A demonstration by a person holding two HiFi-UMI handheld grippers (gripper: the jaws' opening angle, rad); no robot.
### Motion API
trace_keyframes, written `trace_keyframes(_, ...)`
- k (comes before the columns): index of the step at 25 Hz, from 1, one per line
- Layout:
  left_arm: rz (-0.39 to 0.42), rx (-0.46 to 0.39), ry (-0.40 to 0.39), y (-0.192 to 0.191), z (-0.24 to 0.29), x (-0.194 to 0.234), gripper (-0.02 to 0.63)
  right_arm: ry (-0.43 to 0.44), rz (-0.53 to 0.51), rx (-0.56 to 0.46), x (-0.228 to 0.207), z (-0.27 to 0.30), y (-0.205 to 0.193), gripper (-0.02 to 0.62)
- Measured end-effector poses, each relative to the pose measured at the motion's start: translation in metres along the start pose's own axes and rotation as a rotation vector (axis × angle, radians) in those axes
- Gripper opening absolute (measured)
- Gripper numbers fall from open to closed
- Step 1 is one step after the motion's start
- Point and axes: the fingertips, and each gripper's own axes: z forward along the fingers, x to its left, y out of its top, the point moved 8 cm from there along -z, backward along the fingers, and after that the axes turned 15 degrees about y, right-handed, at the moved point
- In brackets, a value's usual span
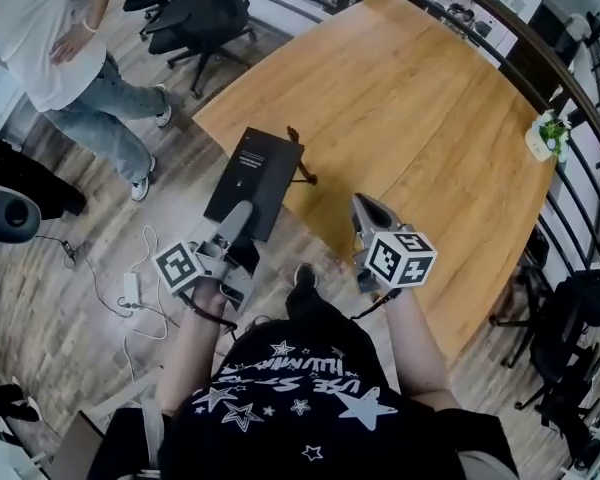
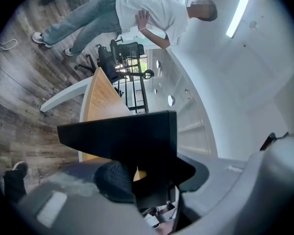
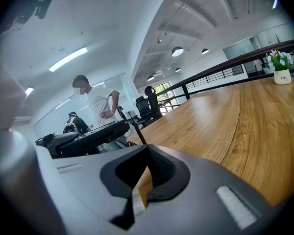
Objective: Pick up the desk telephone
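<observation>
The desk telephone point(image 1: 255, 173) is a flat black slab with a thin stand leg, and it hangs over the near left edge of the wooden table point(image 1: 410, 98). My left gripper point(image 1: 242, 216) is shut on its near end. In the left gripper view the black telephone point(image 2: 127, 133) fills the space between the jaws. My right gripper point(image 1: 365, 208) hovers over the table's near edge, to the right of the telephone and apart from it, shut with nothing in it. In the right gripper view the telephone point(image 3: 88, 136) shows at the left, beyond the closed jaws.
A small white pot of flowers point(image 1: 547, 136) stands at the table's far right edge, beside a dark railing. A person point(image 1: 50, 38) stands on the wood floor at the far left, near black office chairs point(image 1: 195, 8). White cables and an adapter point(image 1: 132, 288) lie on the floor.
</observation>
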Motion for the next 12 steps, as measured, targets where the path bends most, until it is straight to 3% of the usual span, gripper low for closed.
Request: trace_keyframes(12, 0.008, 0.016, -0.010, -0.047, -0.089, 0.005, 0.193, -0.010, -0.023, -0.016, 0.072, -0.059, -0.043, 0.001)
